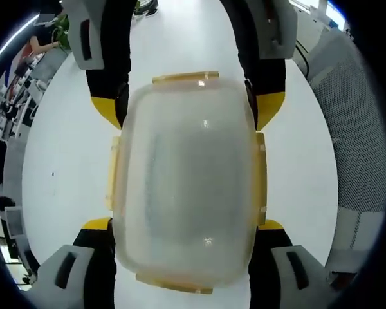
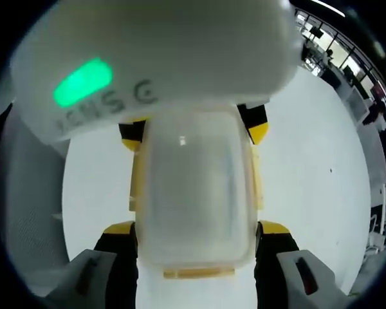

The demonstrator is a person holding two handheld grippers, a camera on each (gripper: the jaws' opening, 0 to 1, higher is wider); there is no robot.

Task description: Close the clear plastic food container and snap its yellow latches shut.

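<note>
We see the clear plastic food container (image 1: 188,180), lid on, on the white bench (image 1: 64,167). Left tongs (image 1: 183,248) and right tongs (image 2: 196,248) flank its ends, seemingly pinching it; yellow latches (image 1: 184,77) folded against it.

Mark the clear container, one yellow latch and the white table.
clear container (image 1: 190,180), left gripper view, middle of lid.
yellow latch (image 1: 185,78), left gripper view, far-end strip.
white table (image 1: 64,161), left gripper view, bare surface.
</note>
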